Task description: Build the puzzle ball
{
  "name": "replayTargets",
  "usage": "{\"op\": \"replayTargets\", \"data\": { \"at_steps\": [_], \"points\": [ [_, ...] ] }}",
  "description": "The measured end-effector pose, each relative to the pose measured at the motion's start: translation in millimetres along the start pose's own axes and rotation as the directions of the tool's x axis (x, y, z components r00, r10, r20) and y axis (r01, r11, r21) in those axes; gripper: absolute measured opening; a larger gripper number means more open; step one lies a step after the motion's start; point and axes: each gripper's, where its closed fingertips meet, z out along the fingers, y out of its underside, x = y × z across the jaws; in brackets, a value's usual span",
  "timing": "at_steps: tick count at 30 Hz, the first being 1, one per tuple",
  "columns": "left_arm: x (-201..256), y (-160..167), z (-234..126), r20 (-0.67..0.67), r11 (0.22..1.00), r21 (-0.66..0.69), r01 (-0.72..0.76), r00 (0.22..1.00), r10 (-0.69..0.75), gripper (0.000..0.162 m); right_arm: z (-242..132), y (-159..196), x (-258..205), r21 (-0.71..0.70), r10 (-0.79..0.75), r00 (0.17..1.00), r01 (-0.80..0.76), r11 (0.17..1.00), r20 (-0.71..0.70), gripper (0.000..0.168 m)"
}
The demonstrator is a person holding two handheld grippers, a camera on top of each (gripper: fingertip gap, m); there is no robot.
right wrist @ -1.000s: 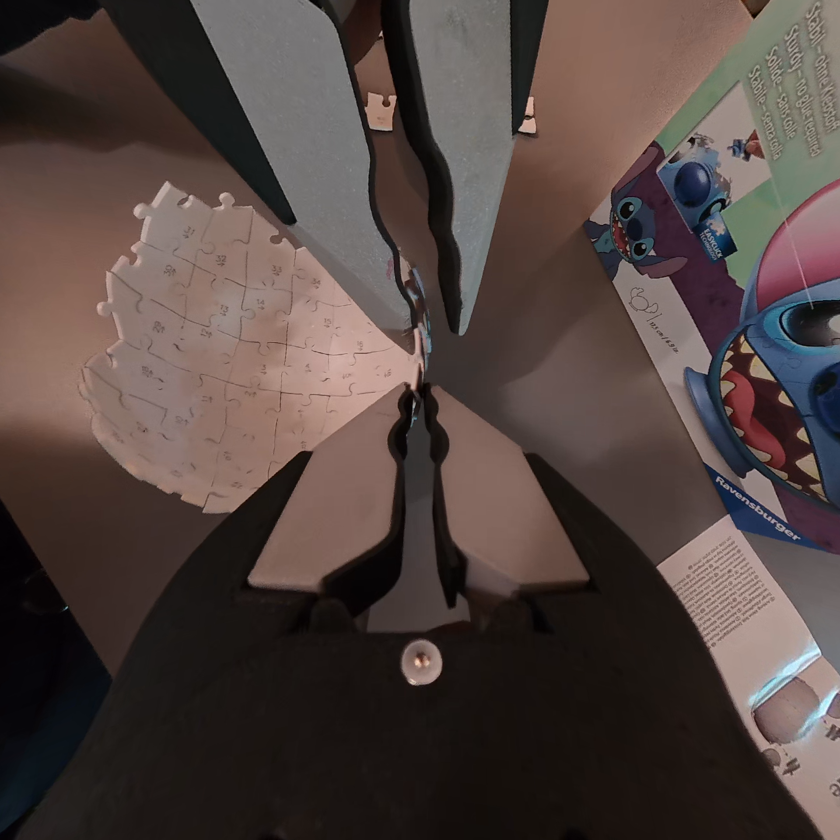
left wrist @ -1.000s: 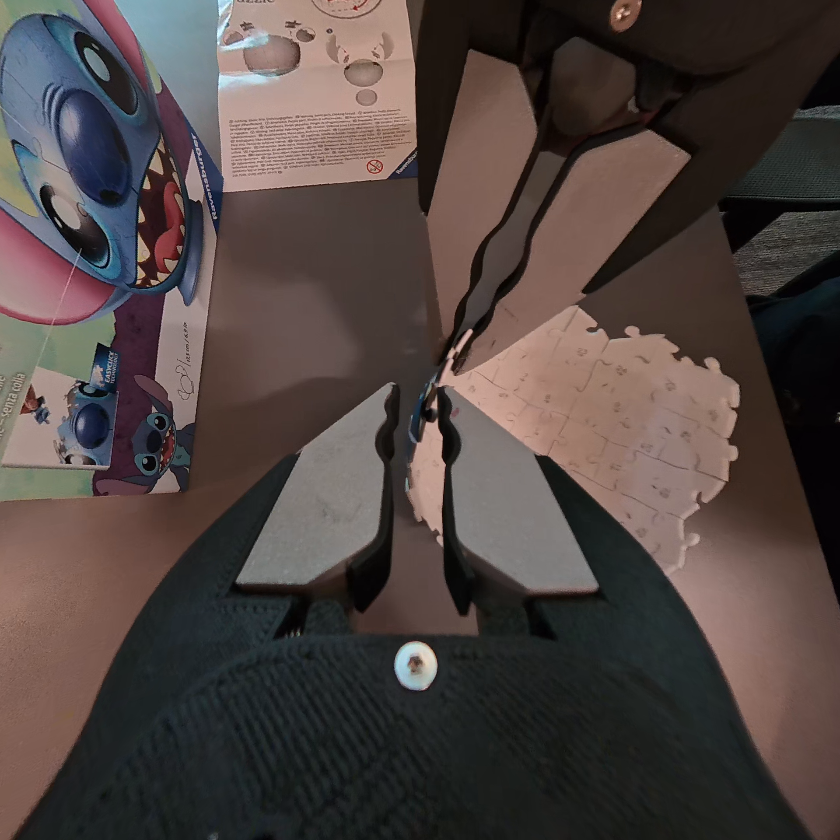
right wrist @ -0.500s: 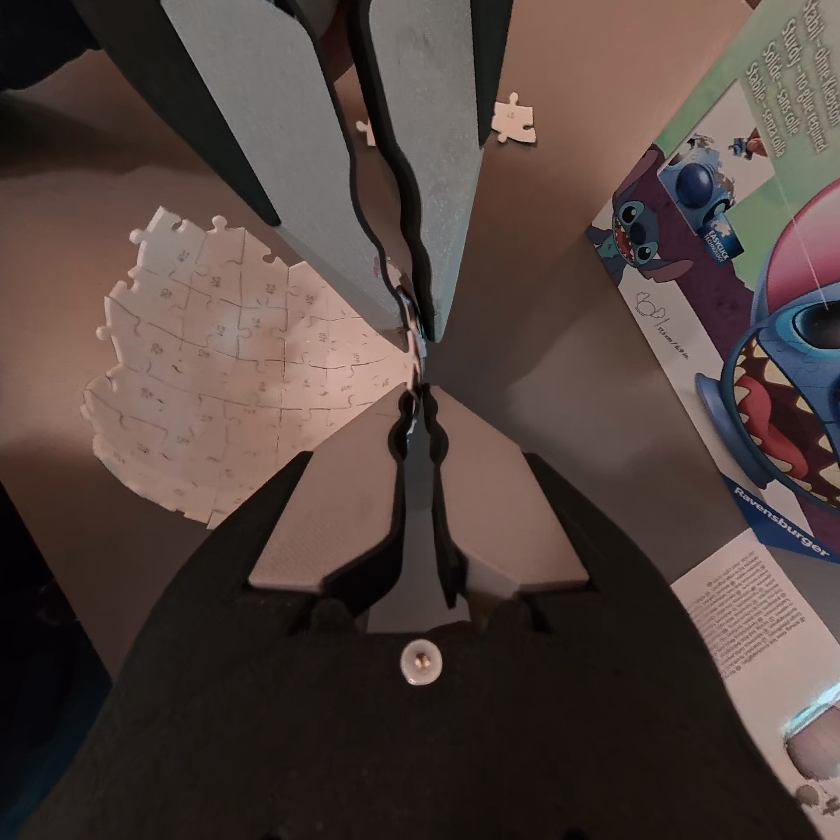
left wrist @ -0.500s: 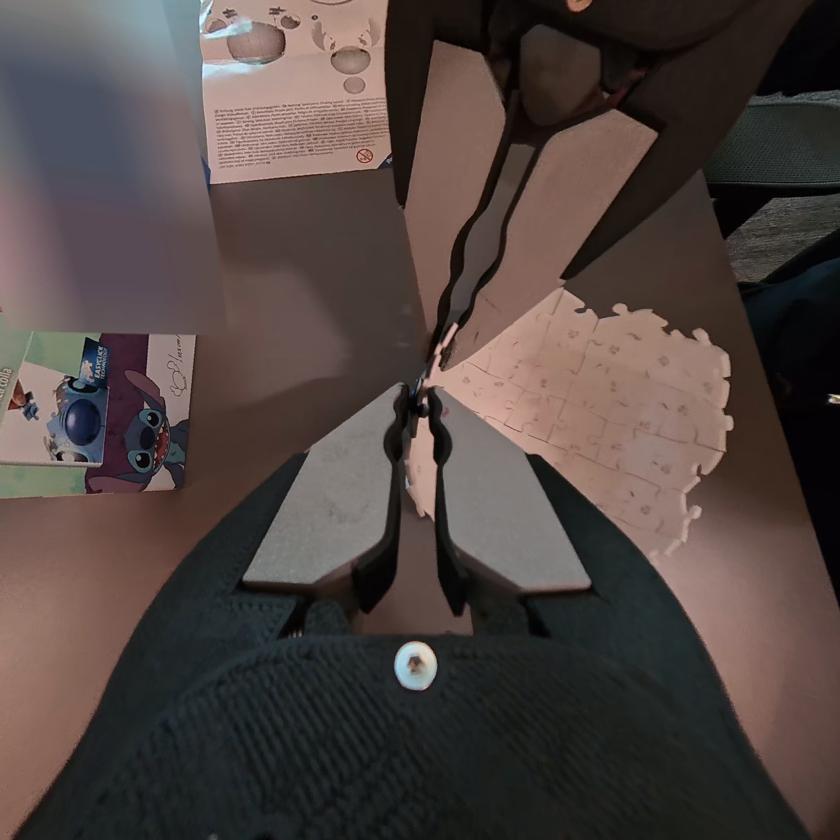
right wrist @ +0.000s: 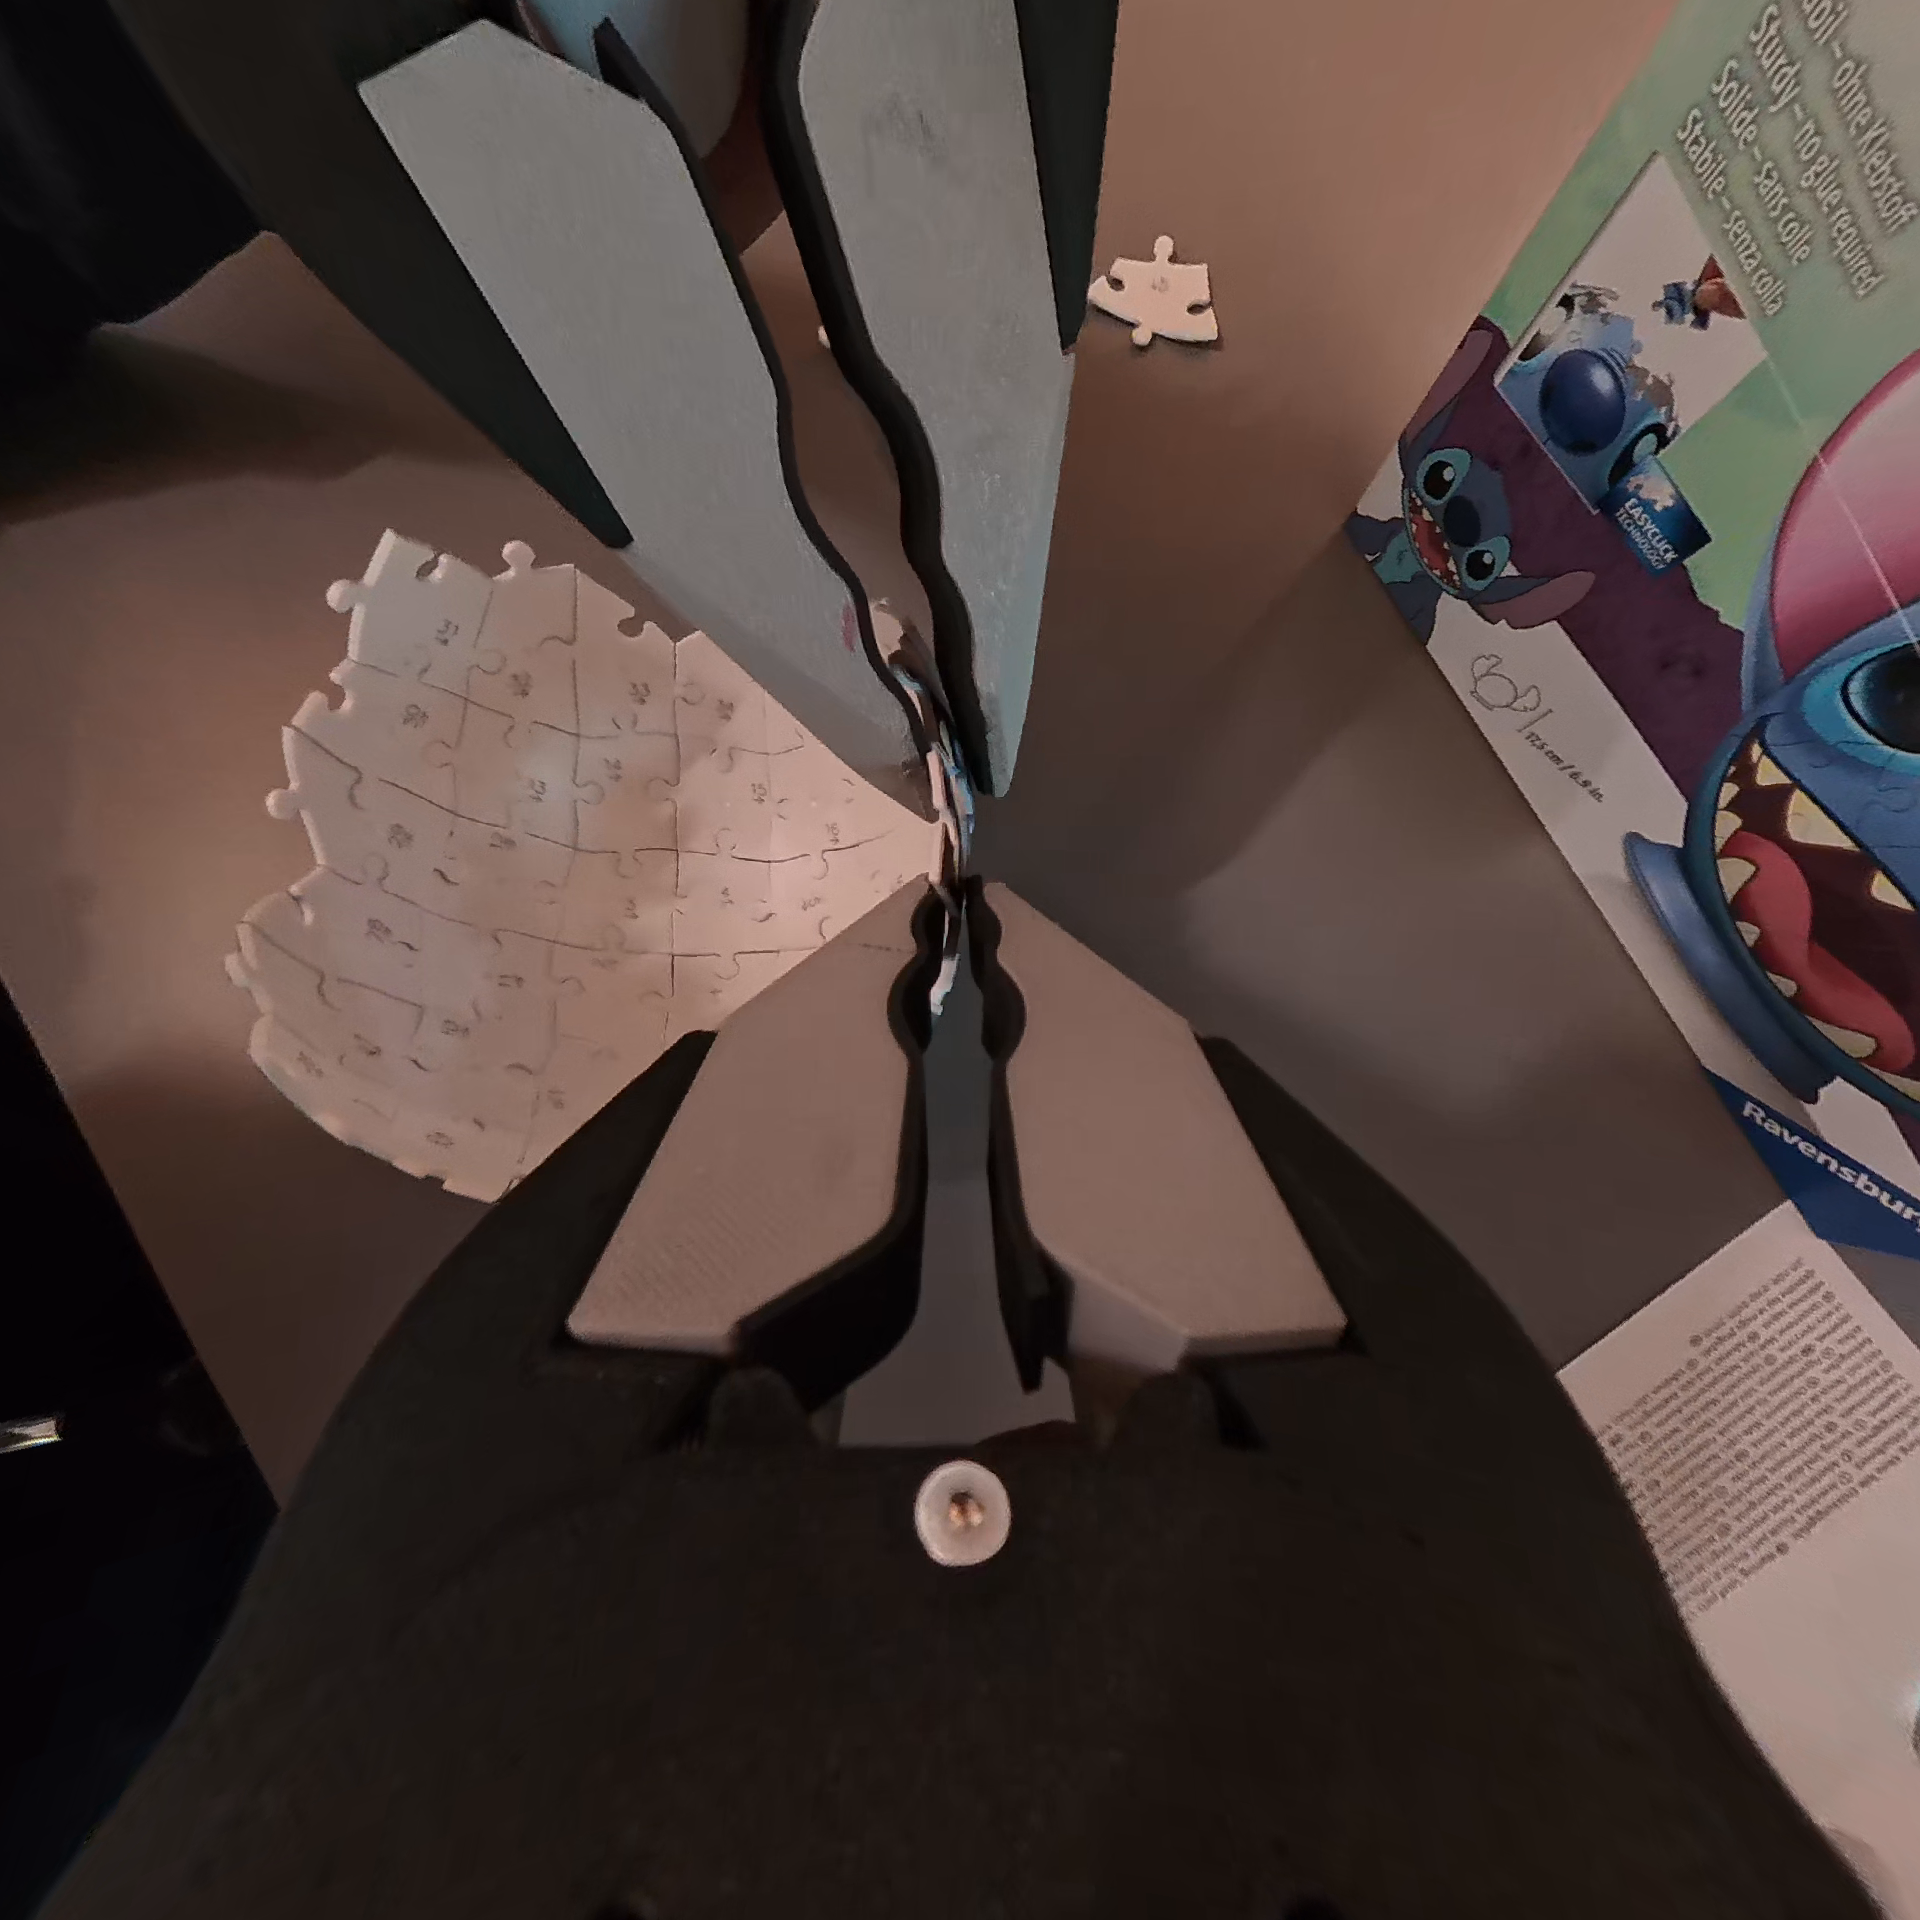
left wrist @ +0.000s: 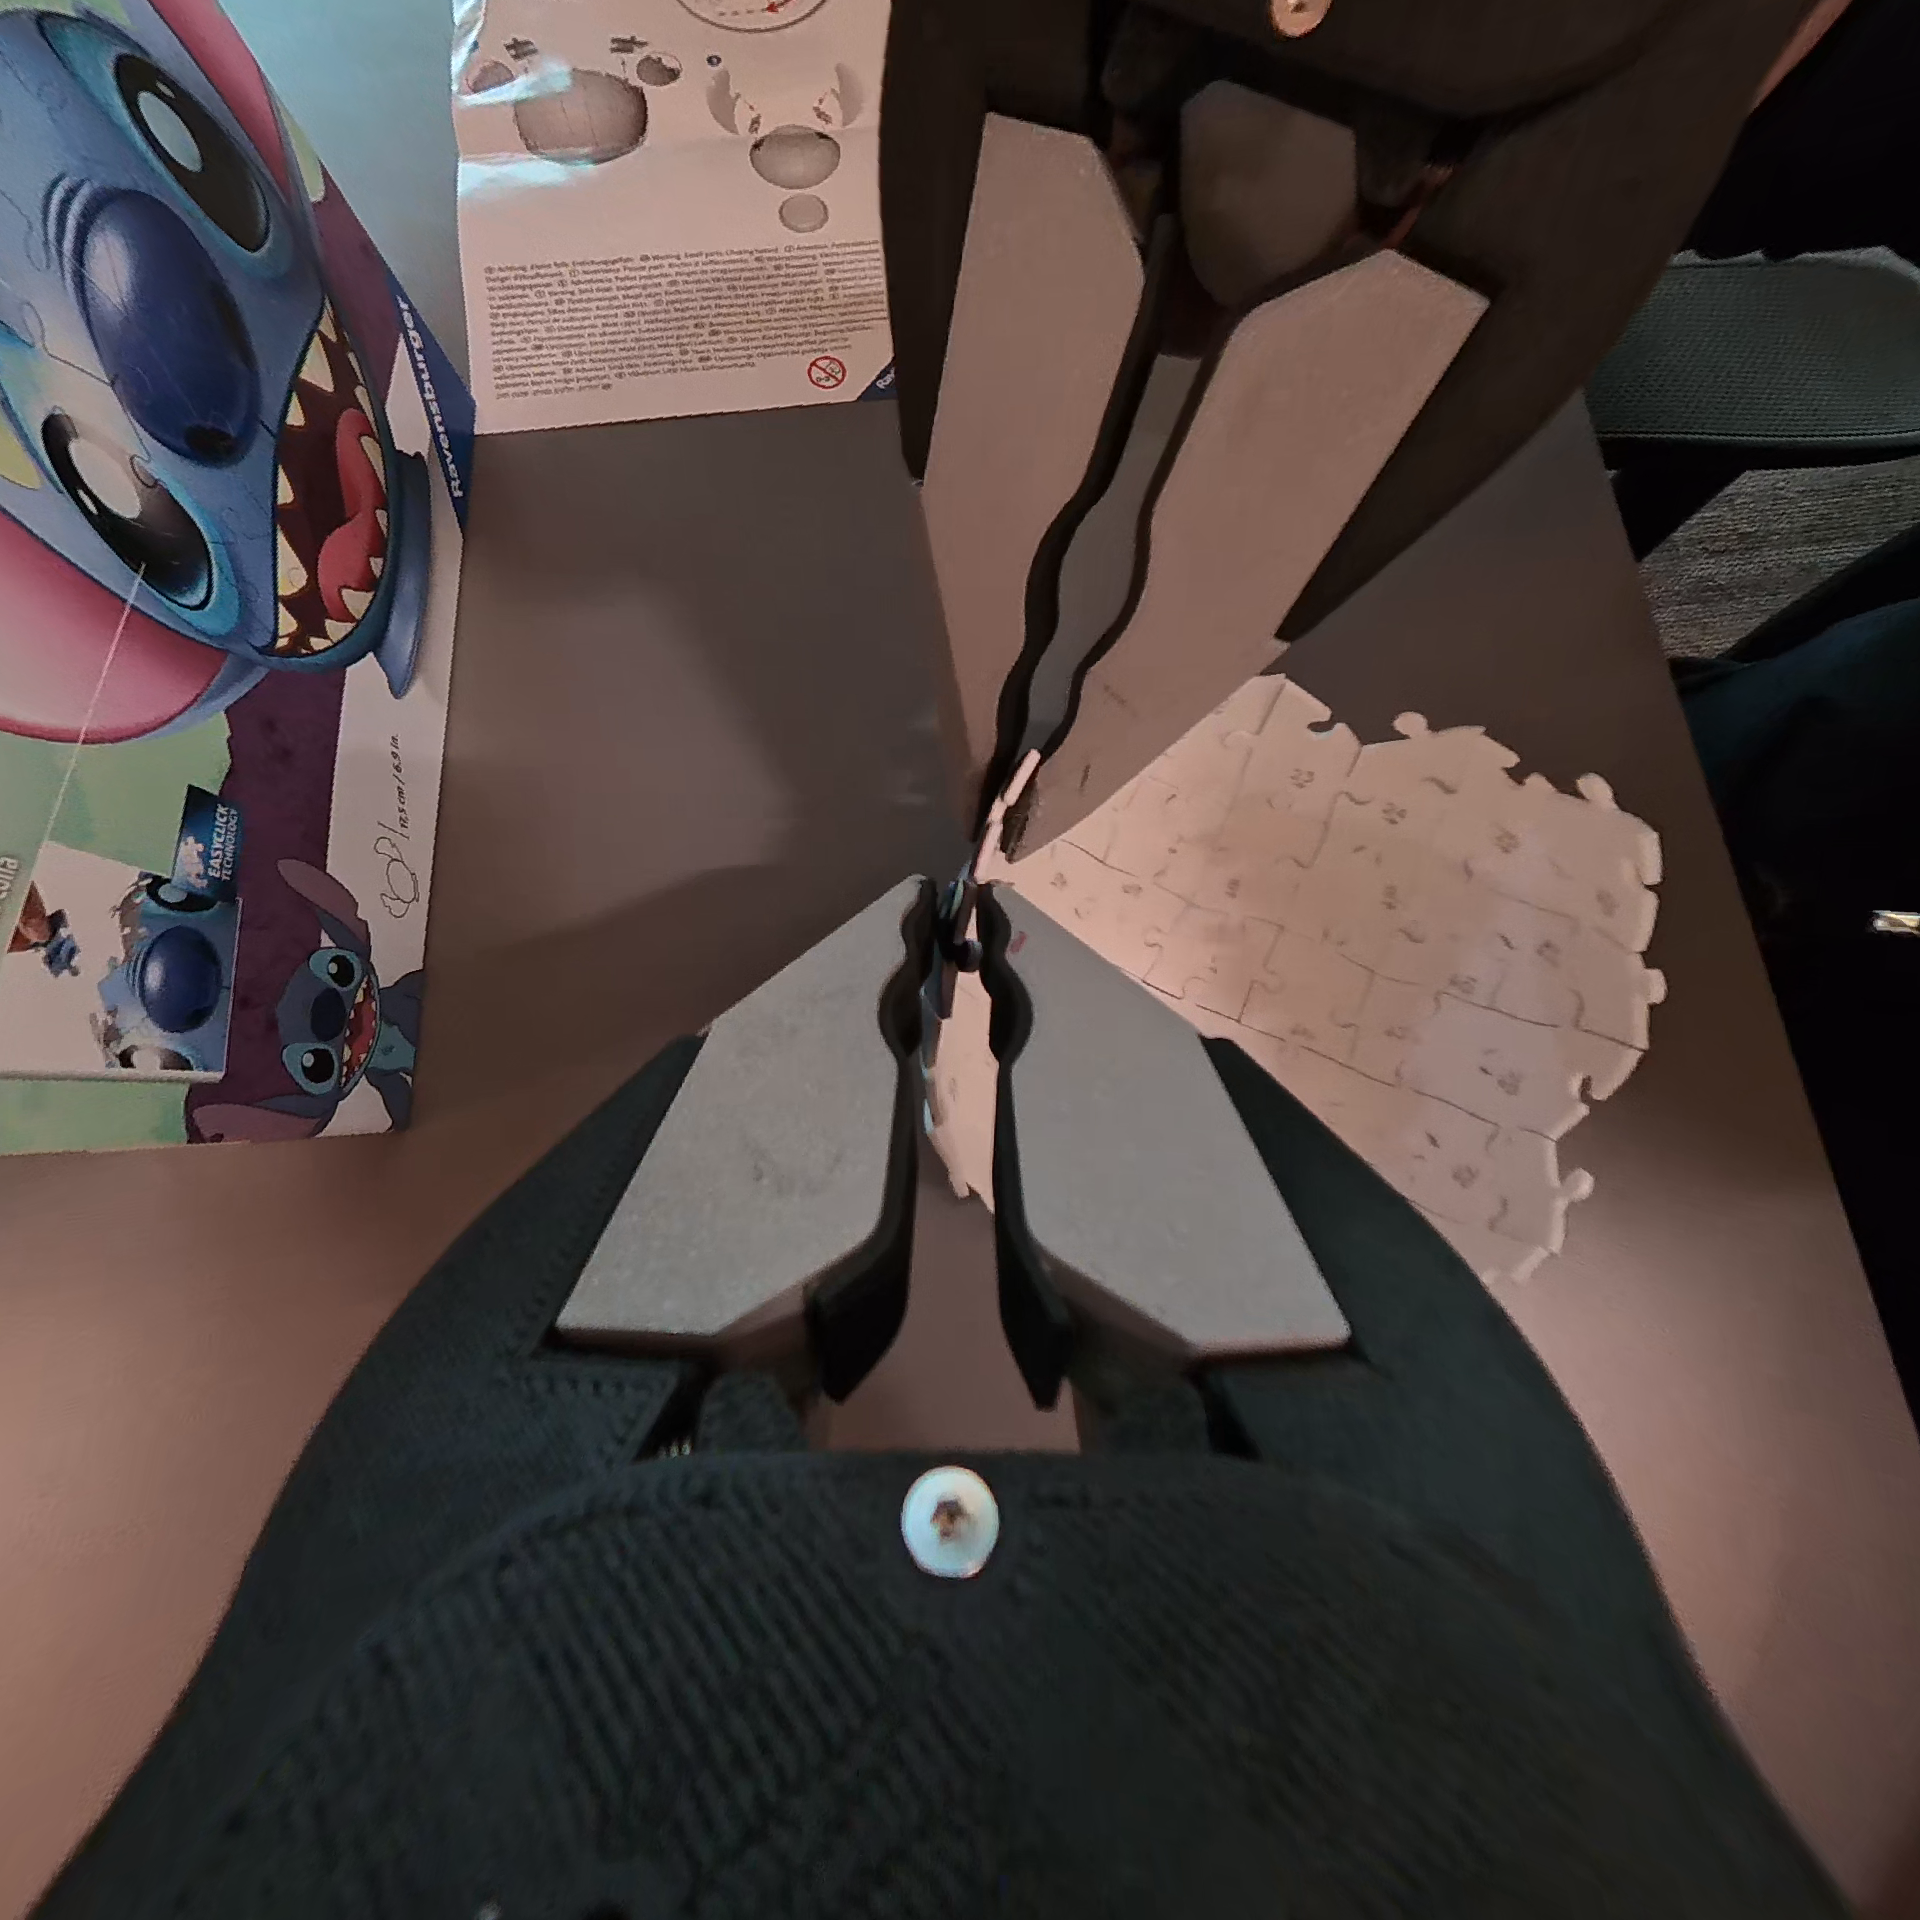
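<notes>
The partly built puzzle ball is a curved white shell of joined pieces, inner side up, in the left wrist view [left wrist: 1403,935] and the right wrist view [right wrist: 499,862]. My left gripper [left wrist: 956,914] is shut on the shell's near rim, where a blue printed edge shows between the tips. It enters the right wrist view from the top [right wrist: 956,790]. My right gripper [right wrist: 961,904] is shut on the same rim, tip to tip with the left. It comes down from the top of the left wrist view [left wrist: 1008,810].
The puzzle box [left wrist: 208,520] lies flat to the left, also shown in the right wrist view [right wrist: 1714,623]. An instruction sheet [left wrist: 675,260] lies beyond it. One loose white piece [right wrist: 1158,296] lies on the brown table. A dark chair [left wrist: 1766,332] stands past the table's right edge. The tips of both grippers are at nearly the same place.
My left gripper was open around the shell's rim one second ago and has closed on it. My right gripper has stayed shut on the rim. Both shifted only slightly.
</notes>
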Motion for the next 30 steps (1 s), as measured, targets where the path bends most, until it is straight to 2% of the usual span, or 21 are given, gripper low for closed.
{"op": "replayTargets", "data": {
  "at_steps": [10, 16, 22, 26, 30],
  "points": [
    [5.2, 4.2, 3.7, -0.056, 1.000, -0.010, 0.014, 0.998, -0.014, 0.004, 0.1, -5.1, -3.9, 0.021, -0.051, 0.998, 0.050, 0.999, 0.025, 0.000],
    [6.5, 3.3, 0.4, -0.058, 1.000, -0.007, 0.015, 0.998, -0.015, 0.005, -1.1, -7.4, -5.8, 0.032, -0.036, 0.998, 0.035, 0.999, 0.049, 0.000],
    [6.4, -0.7, -3.3, -0.079, 0.998, 0.018, 0.057, 0.995, -0.055, 0.007, -3.0, -9.0, -5.1, 0.066, 0.039, 0.994, -0.046, 0.997, 0.101, 0.000],
    [4.8, 0.6, -0.1, -0.053, 0.999, 0.002, 0.037, 0.998, -0.037, 0.004, -1.2, -6.0, -4.6, 0.070, -0.021, 0.998, 0.016, 0.997, 0.066, 0.000],
    [4.8, 2.5, 0.7, -0.035, 1.000, -0.017, 0.018, 0.999, -0.018, 0.004, 1.6, 4.6, -5.5, 0.013, -0.078, 0.996, 0.077, 0.997, 0.052, 0.004]
  ]
}}
